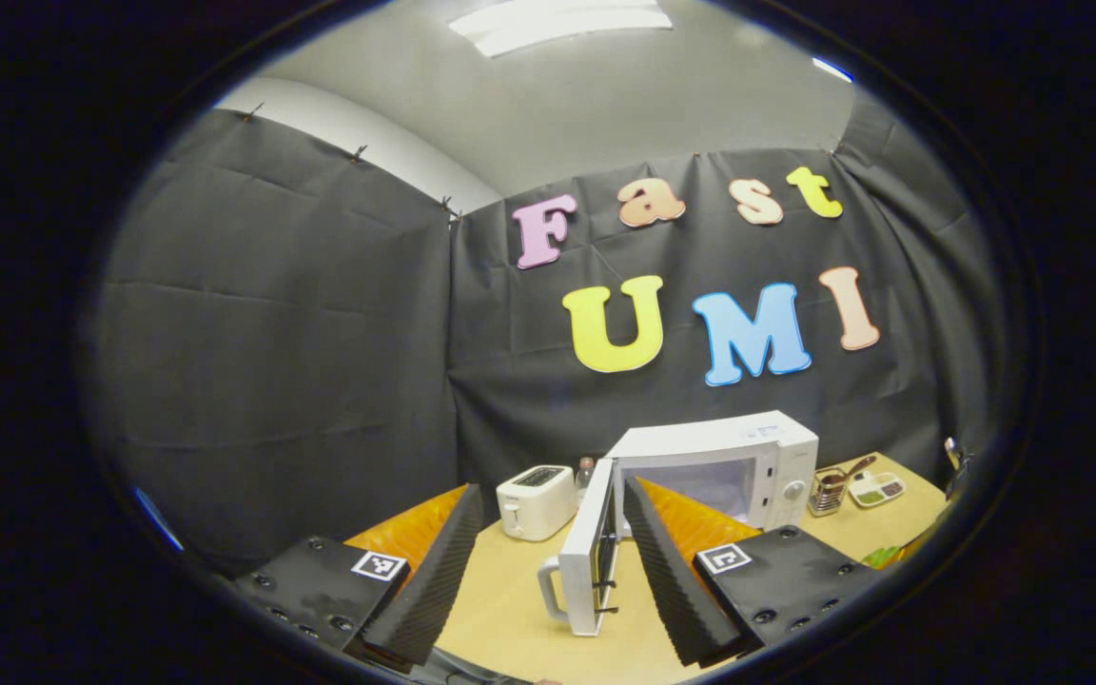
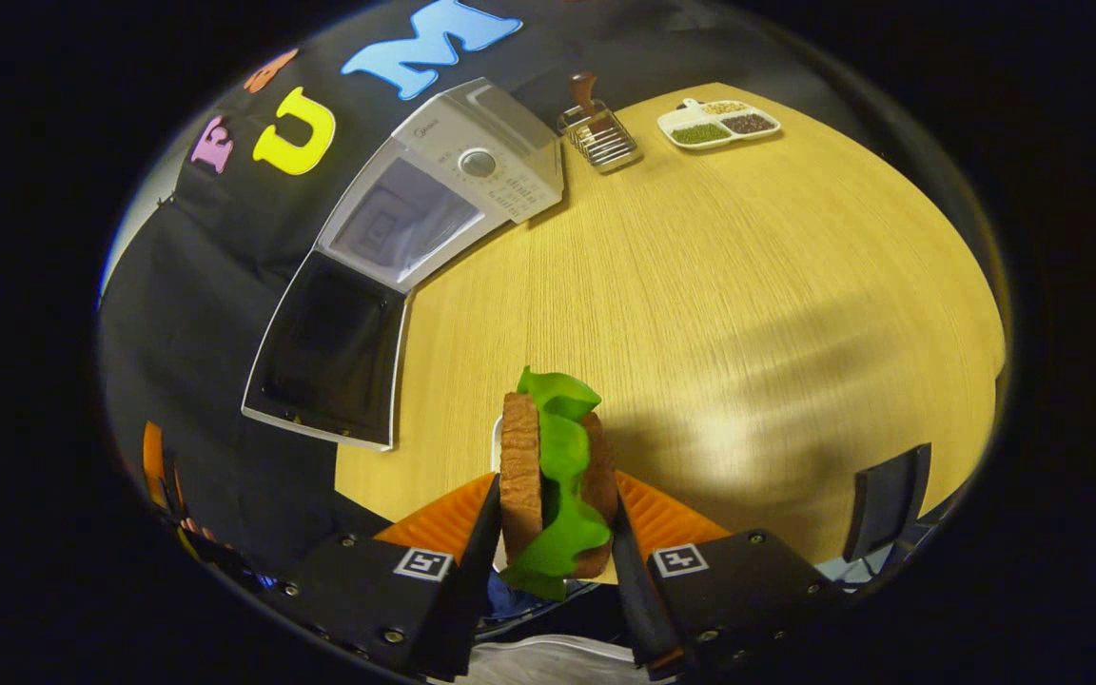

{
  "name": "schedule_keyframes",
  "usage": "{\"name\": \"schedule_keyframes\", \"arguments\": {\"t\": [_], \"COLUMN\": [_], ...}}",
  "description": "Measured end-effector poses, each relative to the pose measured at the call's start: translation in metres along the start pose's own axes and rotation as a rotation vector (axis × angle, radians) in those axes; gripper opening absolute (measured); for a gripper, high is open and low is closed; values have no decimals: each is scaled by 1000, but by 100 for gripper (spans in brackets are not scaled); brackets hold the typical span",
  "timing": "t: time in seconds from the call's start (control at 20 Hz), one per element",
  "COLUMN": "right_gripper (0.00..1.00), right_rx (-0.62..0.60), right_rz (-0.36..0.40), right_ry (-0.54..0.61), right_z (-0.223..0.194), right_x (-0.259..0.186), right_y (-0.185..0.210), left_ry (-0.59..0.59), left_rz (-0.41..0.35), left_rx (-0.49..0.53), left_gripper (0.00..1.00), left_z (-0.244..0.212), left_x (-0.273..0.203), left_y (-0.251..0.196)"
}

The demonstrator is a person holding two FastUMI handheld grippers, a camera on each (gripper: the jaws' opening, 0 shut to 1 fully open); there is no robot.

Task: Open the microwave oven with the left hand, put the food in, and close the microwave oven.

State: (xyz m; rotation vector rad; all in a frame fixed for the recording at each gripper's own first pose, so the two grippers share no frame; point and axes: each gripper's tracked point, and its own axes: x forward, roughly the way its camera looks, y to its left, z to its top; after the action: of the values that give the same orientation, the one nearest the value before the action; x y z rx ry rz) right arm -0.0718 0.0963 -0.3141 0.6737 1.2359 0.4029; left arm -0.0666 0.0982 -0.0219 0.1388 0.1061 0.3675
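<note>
The white microwave stands at the back of the wooden table with its door swung wide open, handle toward me. My left gripper is open with nothing between its fingers, held in front of the door and apart from it. In the right gripper view the microwave lies at upper left with its cavity showing and the dark-windowed door open. My right gripper is shut on a sandwich, bread slices with green lettuce, held upright above the table.
A white toaster and a small bottle stand left of the microwave. To its right are a wire utensil rack and a divided white tray of grains. A dark object stands at the table's near right edge.
</note>
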Motion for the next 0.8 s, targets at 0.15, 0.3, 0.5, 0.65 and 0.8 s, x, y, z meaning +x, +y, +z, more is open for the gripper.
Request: {"name": "schedule_keyframes", "arguments": {"t": [0.15, 0.3, 0.5, 0.65, 0.8], "right_gripper": [50, 38, 38, 38, 38], "right_rx": [17, -77, -94, -95, -112], "right_rz": [42, 36, 44, 79, 113], "right_ry": [30, 22, -10, -37, -87], "right_z": [1, -1, 5, 15, 31], "right_x": [-7, -7, -16, -23, -25], "right_y": [6, 8, 23, 48, 81], "left_ry": [-11, -25, -29, -24, -29], "left_rz": [8, 12, -6, -29, -62], "left_rx": [1, -3, 2, -4, -29], "left_gripper": [97, 97, 95, 98, 98], "left_z": [8, 15, 15, 10, 4], "left_x": [-2, -1, 5, 17, 34], "left_y": [0, -1, -4, -5, -3]}}
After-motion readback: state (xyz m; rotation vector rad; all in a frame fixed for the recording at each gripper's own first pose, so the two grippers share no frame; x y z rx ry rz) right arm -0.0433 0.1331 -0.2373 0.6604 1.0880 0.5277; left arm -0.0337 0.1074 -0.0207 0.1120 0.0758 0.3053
